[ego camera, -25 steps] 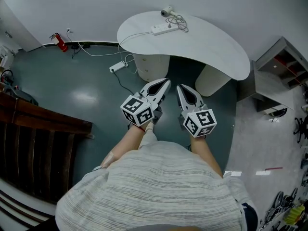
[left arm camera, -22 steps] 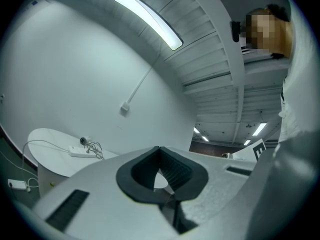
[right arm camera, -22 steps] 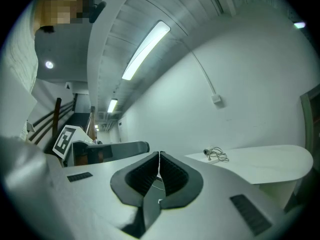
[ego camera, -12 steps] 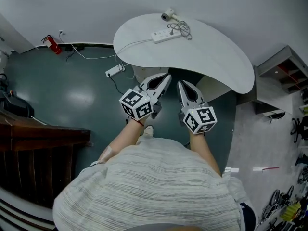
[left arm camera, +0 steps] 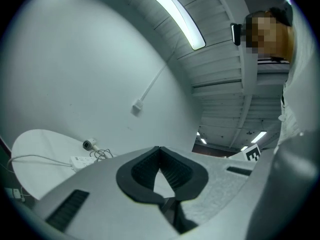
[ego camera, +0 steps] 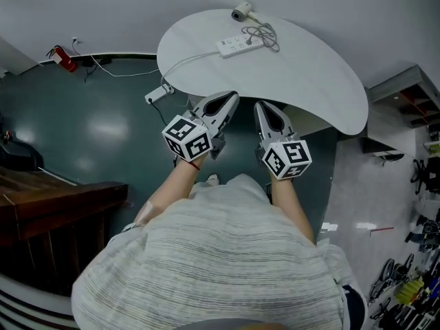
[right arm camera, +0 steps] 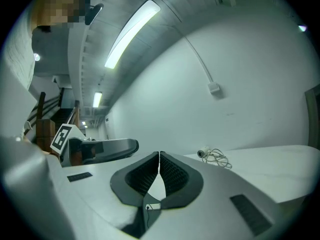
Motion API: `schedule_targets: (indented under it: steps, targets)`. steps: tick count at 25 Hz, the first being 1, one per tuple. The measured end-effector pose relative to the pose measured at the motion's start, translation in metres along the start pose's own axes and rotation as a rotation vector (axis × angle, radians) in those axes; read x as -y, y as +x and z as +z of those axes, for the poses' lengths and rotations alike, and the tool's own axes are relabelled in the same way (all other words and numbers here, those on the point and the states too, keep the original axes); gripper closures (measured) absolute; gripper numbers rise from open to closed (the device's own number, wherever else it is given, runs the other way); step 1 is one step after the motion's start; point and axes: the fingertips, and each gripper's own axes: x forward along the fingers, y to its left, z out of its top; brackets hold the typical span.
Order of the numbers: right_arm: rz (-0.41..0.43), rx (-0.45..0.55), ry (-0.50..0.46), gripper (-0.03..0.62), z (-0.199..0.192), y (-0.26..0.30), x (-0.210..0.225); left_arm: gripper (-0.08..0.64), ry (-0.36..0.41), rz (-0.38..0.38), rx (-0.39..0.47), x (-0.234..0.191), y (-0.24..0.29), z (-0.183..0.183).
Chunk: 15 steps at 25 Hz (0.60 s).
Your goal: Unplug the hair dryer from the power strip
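A small hair dryer point(ego camera: 241, 12) lies at the far edge of the white curved table point(ego camera: 316, 74), its coiled cord point(ego camera: 267, 34) running to a white power strip point(ego camera: 238, 44) beside it. The dryer point(left arm camera: 88, 144) and strip point(left arm camera: 80, 161) show far off in the left gripper view; the dryer point(right arm camera: 204, 152) also shows in the right gripper view. My left gripper point(ego camera: 233, 99) and right gripper point(ego camera: 259, 106) are held side by side at the table's near edge, both shut and empty, well short of the strip.
The strip's own white cable point(ego camera: 180, 64) runs off the table's left side to a second strip point(ego camera: 157, 94) on the dark floor. A red fire extinguisher point(ego camera: 62, 60) lies by the wall. A dark wooden counter point(ego camera: 48, 205) stands left, shelving point(ego camera: 412, 102) right.
Both grippers have moved forward toward the table, from over the floor to its near edge. The table, strip and dryer now sit closer in view. Jaws stayed shut.
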Motion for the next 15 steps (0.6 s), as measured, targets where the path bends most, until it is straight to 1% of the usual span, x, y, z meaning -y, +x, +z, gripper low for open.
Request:
schedule_targets:
  steps: [2, 7, 11, 15]
  targets:
    - [0.002, -0.008, -0.004, 0.565, 0.0, 0.008, 0.003, 0.554, -0.012, -0.003, -0.001, -0.007, 0.003, 0.0]
    - [0.006, -0.024, -0.022, 0.565, -0.001, 0.03, 0.019, 0.554, -0.01, -0.009, -0.019, -0.026, 0.02, -0.004]
    - [0.02, -0.054, -0.016, 0.565, -0.007, 0.058, 0.045, 0.554, -0.007, 0.01, -0.028, -0.052, 0.043, -0.004]
    - [0.037, -0.066, -0.007, 0.565, -0.003, 0.088, 0.076, 0.554, -0.011, 0.033, -0.041, -0.08, 0.073, -0.003]
